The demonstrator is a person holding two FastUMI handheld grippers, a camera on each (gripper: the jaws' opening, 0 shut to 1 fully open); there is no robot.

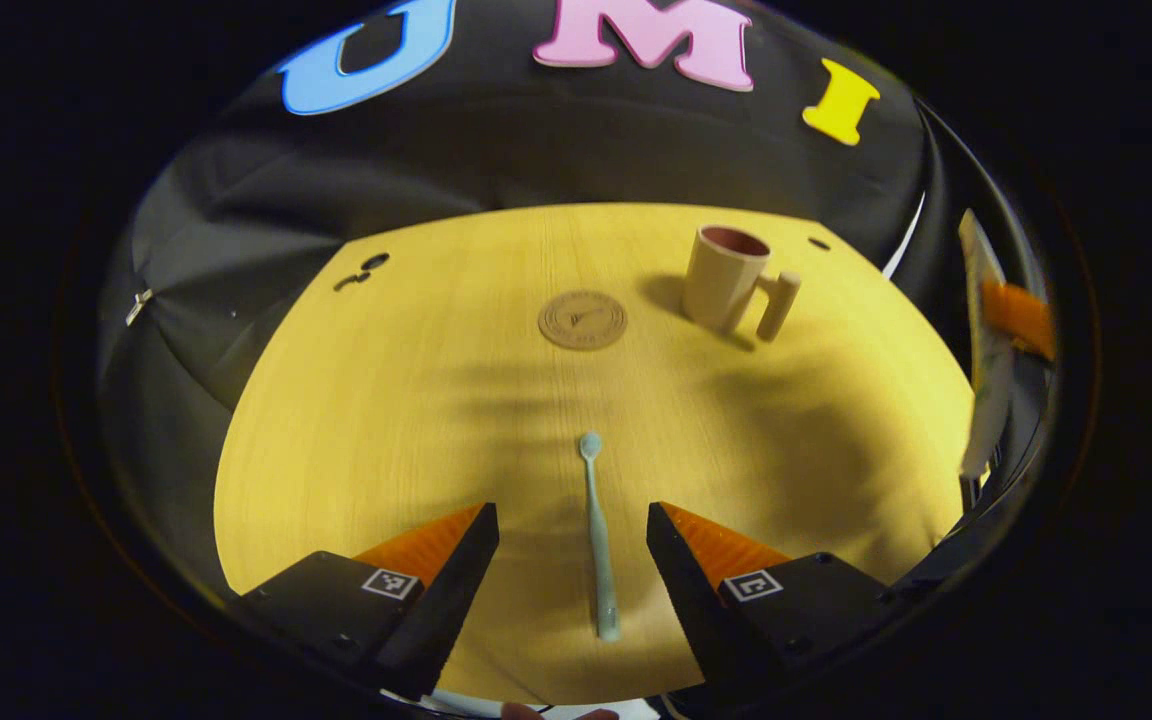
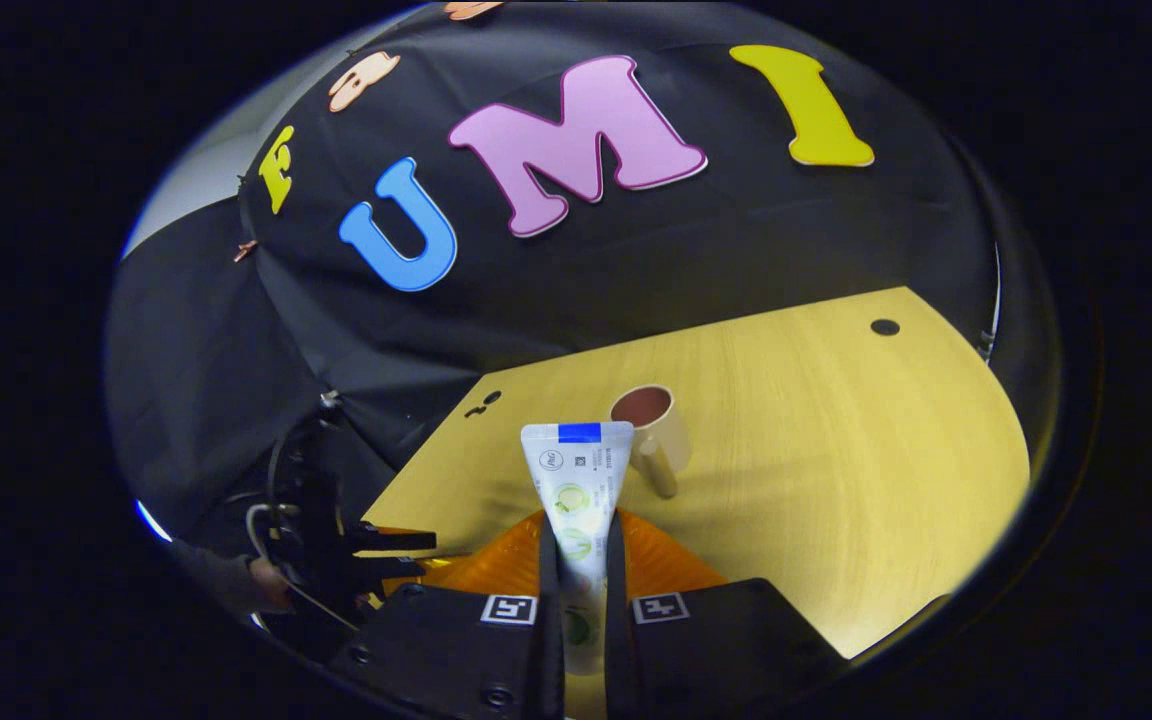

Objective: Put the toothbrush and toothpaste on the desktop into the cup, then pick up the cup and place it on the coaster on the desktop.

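Closest in the right gripper view, the right gripper [image 2: 582,560] has its jaws pressed on both sides of the toothpaste [image 2: 577,505], a white tube held upright with its blue-banded crimp on top; its print is too small to read. Just beyond the tube the beige cup [image 2: 651,428] stands on the table [image 2: 836,450], its inside looking empty. Off to the left, the other gripper [image 2: 336,560] shows with a hand on it.

Over in the left gripper view, the left gripper [image 1: 572,530] has its jaws wide apart, with the pale toothbrush [image 1: 597,535] lying flat between them, head pointing away. Farther ahead lies the round coaster [image 1: 582,320], its stamped mark unreadable, and the cup [image 1: 726,280] stands right of it, apart.
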